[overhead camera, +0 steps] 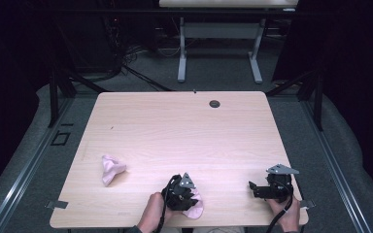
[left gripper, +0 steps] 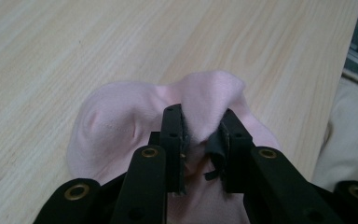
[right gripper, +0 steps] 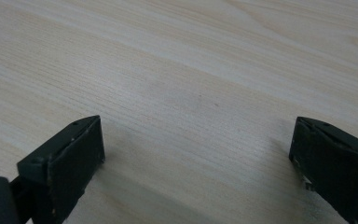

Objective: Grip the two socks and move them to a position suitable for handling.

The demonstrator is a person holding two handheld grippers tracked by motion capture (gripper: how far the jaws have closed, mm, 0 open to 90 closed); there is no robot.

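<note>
A pink sock point(left gripper: 121, 126) lies bunched on the wooden table point(overhead camera: 184, 131) near its front edge. My left gripper point(left gripper: 203, 128) is shut on a raised fold of that sock, the cloth pinched between its two black jaws. From above, the left gripper point(overhead camera: 187, 196) sits low over the same pink sock point(overhead camera: 195, 208), held by a hand. A second pink sock point(overhead camera: 110, 169) lies crumpled to the left, apart from both grippers. My right gripper point(overhead camera: 252, 188) rests at the front right, and in its own view the right gripper point(right gripper: 196, 149) stands open over bare wood.
A round cable hole point(overhead camera: 214, 104) sits near the table's far edge. Another table's legs point(overhead camera: 182, 53) stand on the dark floor behind. The person's light trouser leg point(left gripper: 354, 135) shows just past the front edge.
</note>
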